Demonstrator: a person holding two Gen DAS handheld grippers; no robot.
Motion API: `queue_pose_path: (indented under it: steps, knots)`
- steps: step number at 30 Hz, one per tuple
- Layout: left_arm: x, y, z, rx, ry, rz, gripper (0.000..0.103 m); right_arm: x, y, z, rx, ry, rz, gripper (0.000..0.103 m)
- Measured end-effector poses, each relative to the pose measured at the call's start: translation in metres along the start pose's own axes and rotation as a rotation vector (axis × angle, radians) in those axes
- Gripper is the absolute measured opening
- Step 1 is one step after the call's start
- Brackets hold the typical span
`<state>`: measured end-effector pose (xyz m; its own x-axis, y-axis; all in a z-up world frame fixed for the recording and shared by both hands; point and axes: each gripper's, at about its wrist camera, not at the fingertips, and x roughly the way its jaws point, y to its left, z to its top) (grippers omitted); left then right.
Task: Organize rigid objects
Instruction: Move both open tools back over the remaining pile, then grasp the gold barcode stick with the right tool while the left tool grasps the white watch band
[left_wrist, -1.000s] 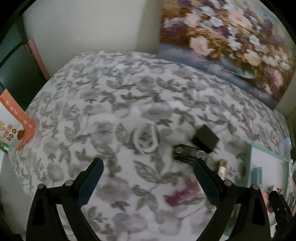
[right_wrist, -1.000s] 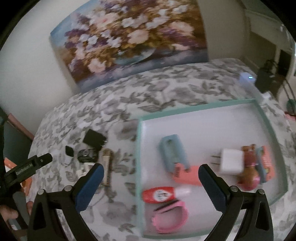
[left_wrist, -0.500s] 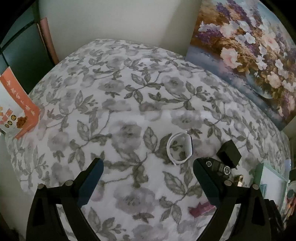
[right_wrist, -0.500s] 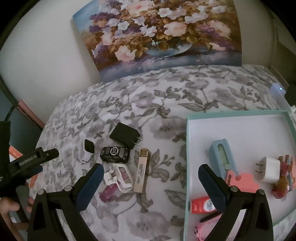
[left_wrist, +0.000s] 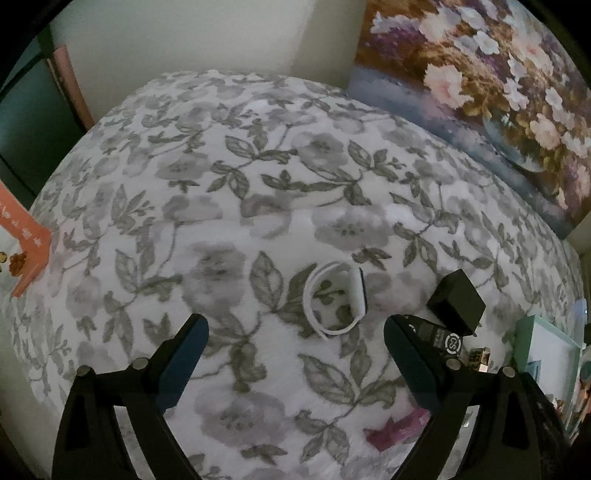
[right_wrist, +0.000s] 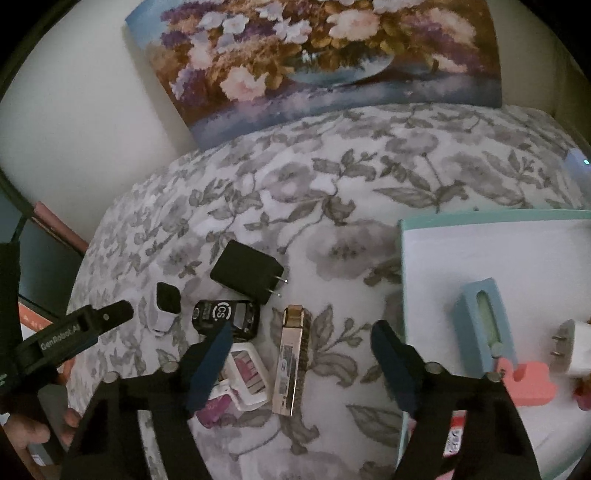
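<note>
— Fingers first: how do they stand on each side?
— Both pairs are empty. The left gripper (left_wrist: 295, 347) has its fingers (left_wrist: 183, 356) spread wide above the flowered table cover (left_wrist: 229, 206), nothing between them. The right gripper (right_wrist: 301, 354) has its jaws closing, still apart, with the gold-and-silver bar (right_wrist: 290, 360) lying on the cloth between them, untouched by either pad.

— Where are the loose things?
— In the right wrist view they cluster at about nine o'clock from the tray (right_wrist: 480, 216). The black plug adapter (right_wrist: 246, 271) lies farthest from the camera; just at its six o'clock is the small black car-shaped item (right_wrist: 226, 318) marked "CS". At the car's nine o'clock sits the white band with a dark face (right_wrist: 165, 304). A white-and-pink case (right_wrist: 248, 374) lies near the right gripper's left finger, with a magenta piece (right_wrist: 212, 411) partly under it.

— And in the tray?
— A blue holder (right_wrist: 484, 325), a coral piece (right_wrist: 528, 384) and a white plug (right_wrist: 574, 349), all toward three o'clock.

— What does the left wrist camera see?
— The white band (left_wrist: 338, 302) lies ahead, between the fingers' lines; the black adapter (left_wrist: 456, 301) is at its three o'clock. The left gripper's tip also shows at nine o'clock in the right view (right_wrist: 94, 319), with a hand (right_wrist: 35, 430) below it.
</note>
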<state>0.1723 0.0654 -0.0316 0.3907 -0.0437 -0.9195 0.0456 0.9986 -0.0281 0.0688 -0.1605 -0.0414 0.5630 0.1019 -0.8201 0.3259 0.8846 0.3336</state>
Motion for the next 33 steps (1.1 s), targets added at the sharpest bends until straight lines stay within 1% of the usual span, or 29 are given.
queue_pose_path:
  steps: [1,2,7,8,9,10,13,14,16,17,19,21,28,33]
  knots:
    - [0.002,-0.002,0.001,0.005,0.002,-0.001,0.093,0.004,0.002,0.0,-0.006,0.01,0.002,0.07]
    - [0.004,-0.004,0.001,0.011,0.005,-0.001,0.091,0.008,0.003,0.0,-0.01,0.019,-0.001,0.069]
    - [0.02,-0.011,0.003,0.029,0.031,-0.013,0.089,0.025,0.001,-0.003,-0.004,0.059,-0.008,0.066]
    - [0.022,-0.012,0.003,0.03,0.035,-0.015,0.081,0.027,0.0,-0.003,-0.004,0.064,-0.012,0.066]
    - [0.026,-0.013,0.003,0.03,0.04,-0.019,0.077,0.031,-0.001,-0.004,-0.003,0.072,-0.016,0.065]
    - [0.029,-0.014,0.003,0.028,0.046,-0.022,0.076,0.033,-0.002,-0.005,-0.004,0.076,-0.02,0.061]
    - [0.04,-0.015,0.002,0.025,0.063,-0.026,0.073,0.036,0.002,-0.004,-0.038,0.071,-0.042,0.06]
    - [0.042,-0.015,0.002,0.024,0.066,-0.028,0.069,0.036,0.003,-0.005,-0.047,0.069,-0.048,0.06]
    - [0.047,-0.016,0.003,0.018,0.068,-0.04,0.067,0.039,0.008,-0.006,-0.078,0.071,-0.074,0.056]
    - [0.048,-0.016,0.003,0.019,0.068,-0.043,0.066,0.04,0.009,-0.006,-0.093,0.071,-0.088,0.055]
    - [0.05,-0.017,0.003,0.02,0.068,-0.058,0.06,0.041,0.011,-0.007,-0.108,0.07,-0.1,0.055]
    - [0.051,-0.02,0.003,0.023,0.068,-0.076,0.05,0.04,0.01,-0.008,-0.112,0.07,-0.103,0.054]
    - [0.048,-0.02,0.005,0.021,0.06,-0.085,0.049,0.039,0.01,-0.009,-0.118,0.077,-0.11,0.046]
    - [0.033,-0.011,0.003,-0.002,0.046,-0.073,0.049,0.038,0.016,-0.015,-0.144,0.094,-0.119,0.04]
